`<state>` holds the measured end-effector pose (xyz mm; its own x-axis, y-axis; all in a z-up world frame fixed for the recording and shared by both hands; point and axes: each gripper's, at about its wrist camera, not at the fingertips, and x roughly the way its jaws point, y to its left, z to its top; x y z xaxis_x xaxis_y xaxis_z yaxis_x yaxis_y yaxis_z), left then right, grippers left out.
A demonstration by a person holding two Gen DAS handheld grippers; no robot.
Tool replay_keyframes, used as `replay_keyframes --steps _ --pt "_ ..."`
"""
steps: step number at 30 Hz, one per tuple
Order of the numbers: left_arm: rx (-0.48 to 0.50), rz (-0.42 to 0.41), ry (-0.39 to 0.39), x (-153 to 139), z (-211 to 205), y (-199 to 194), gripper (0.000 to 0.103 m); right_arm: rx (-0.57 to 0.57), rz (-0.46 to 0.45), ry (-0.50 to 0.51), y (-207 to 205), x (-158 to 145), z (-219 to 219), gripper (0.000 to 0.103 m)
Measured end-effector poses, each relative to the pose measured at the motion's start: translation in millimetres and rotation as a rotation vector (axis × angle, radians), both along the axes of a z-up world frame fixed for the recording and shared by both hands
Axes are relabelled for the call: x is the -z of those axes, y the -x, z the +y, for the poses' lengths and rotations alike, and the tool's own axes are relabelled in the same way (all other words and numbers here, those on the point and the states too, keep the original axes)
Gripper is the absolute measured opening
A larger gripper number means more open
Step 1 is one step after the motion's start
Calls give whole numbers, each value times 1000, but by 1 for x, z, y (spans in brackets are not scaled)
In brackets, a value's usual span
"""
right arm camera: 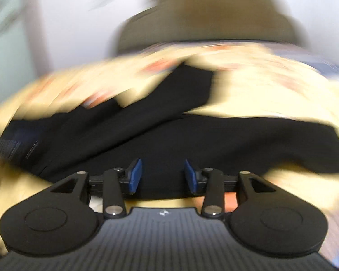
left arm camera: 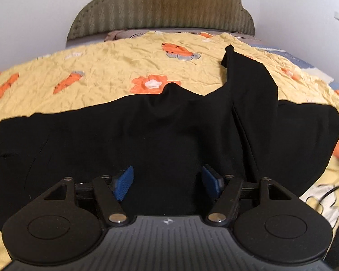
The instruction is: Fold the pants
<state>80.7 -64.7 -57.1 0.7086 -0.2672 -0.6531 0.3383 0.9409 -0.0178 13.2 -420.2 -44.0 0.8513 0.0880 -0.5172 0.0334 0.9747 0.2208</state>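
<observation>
Left gripper (left arm camera: 167, 181), black linkage arms with blue ribbed pads (left arm camera: 123, 181), stands spread, nothing between the pads, black cloth right under and ahead of it. Right gripper (right arm camera: 162, 176), same build, jaws parted narrower, also nothing pinched; blue pads (right arm camera: 135, 175) sharp, everything beyond them smeared by motion blur.

Black matte fabric pants (left arm camera: 147, 131) lie spread crosswise just ahead of the left gripper; one leg folds up and away to the gripper's front right, ending in a pointed hem. Pants surface too dark to read seams or pockets; near edge hidden behind the gripper body. In the right wrist view pants (right arm camera: 192, 135) fill the band ahead of the pads, one leg angling off ahead and slightly left, edges blurred.

Yellow crinkled bedspread with orange carrot and flower prints (left arm camera: 101, 67) under the pants. Olive ribbed scalloped headboard (left arm camera: 162, 6) far ahead, top cut off. Thin dark cable (left arm camera: 332, 189) at the left gripper's right, partly cut off.
</observation>
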Motion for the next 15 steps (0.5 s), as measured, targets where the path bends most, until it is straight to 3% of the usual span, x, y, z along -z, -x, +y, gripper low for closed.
replay_keyframes --steps 2,4,7,11,15 --pt "8 -34 -37 4 -5 6 75 229 -36 -186 12 9 -60 44" --pt "13 -69 -70 8 -11 10 76 453 -81 -463 31 32 -123 47" --pt "8 -96 -77 11 -13 11 79 622 -156 -746 52 66 -180 47" --pt "1 -100 -70 12 -12 9 81 693 -212 -817 58 81 -203 46" --pt "-1 -106 -74 12 -13 9 82 729 -213 -797 48 79 -217 42"
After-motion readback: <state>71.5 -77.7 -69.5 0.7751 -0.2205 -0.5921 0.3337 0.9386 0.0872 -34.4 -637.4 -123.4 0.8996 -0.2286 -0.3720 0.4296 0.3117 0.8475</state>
